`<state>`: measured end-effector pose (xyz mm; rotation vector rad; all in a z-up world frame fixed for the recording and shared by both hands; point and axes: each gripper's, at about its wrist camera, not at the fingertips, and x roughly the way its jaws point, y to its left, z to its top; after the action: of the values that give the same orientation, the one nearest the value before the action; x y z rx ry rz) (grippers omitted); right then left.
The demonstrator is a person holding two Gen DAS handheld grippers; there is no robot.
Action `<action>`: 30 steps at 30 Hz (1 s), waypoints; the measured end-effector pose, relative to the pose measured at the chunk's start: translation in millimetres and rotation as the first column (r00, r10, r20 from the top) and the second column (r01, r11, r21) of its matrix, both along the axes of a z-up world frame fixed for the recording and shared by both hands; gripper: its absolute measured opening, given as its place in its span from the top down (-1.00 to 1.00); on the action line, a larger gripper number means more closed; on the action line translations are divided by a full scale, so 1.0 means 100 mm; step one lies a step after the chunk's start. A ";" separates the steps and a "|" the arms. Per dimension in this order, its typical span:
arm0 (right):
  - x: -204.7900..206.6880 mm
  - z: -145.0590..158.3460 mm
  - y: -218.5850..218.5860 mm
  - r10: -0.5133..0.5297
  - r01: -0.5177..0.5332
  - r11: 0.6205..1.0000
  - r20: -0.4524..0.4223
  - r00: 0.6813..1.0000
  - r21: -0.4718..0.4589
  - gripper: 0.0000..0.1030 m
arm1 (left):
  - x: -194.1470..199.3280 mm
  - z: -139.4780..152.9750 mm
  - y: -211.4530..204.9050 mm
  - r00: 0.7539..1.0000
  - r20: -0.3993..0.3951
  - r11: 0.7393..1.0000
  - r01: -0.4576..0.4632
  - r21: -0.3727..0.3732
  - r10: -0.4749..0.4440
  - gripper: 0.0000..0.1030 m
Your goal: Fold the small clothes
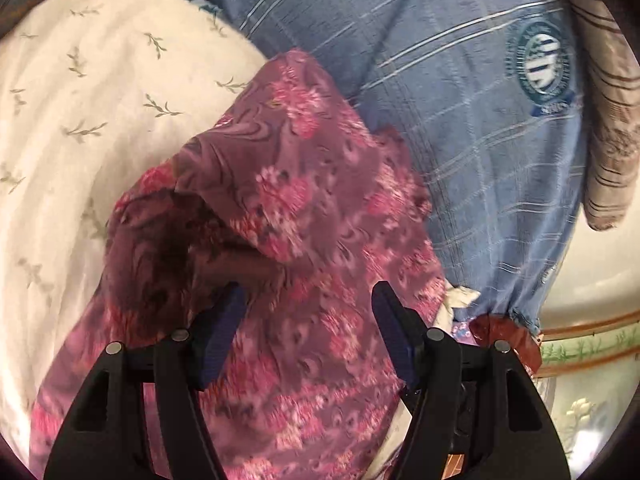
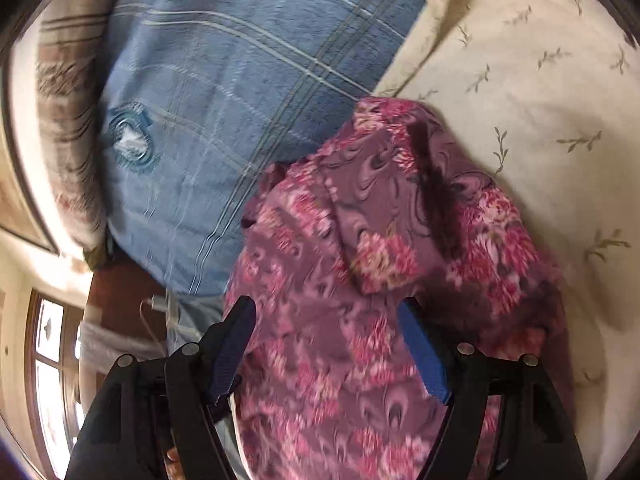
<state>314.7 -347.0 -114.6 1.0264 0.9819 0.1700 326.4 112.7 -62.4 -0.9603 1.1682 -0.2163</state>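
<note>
Closing both gaping hand-held grippers, left (image 1: 308, 316) and right (image 2: 326, 332), on the floral garment's (image 1: 304, 216) edges, not its bunched middle, should fold cleaner.

One floral garment (image 1: 304, 208), perhaps two pillows (image 1: 460, 120), one sheet (image 1: 80, 120).

A bedroom in a home is shown. A bed is covered by a cream sheet (image 1: 80, 128) printed with little green leaves. A big blue checked pillow (image 1: 460, 140) is laid on it, and a brown striped pillow (image 1: 612, 128) is set beside that. A wooden window (image 2: 48, 360) with glass panes is seen in the wall.
</note>
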 end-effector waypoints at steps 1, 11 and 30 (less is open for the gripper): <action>0.03 -0.05 0.00 -0.010 0.011 1.000 -0.006 1.000 0.019 -0.47 | 0.07 -0.05 -0.01 1.000 -0.008 1.000 -0.003 0.017 0.003 -0.27; 0.32 -0.01 -0.10 -0.083 0.082 0.996 0.022 0.996 0.017 0.85 | 0.33 0.02 0.06 0.998 0.041 0.995 -0.053 0.085 0.050 0.96; -0.62 0.27 -0.28 0.053 -0.054 0.979 -0.008 0.999 -0.195 0.34 | -0.86 -0.03 0.18 0.999 -0.001 0.998 -0.052 -0.024 0.052 0.76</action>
<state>252.4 -374.7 -87.2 0.8213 1.0087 0.1134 240.2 130.5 -65.7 -1.0107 1.1416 -0.1891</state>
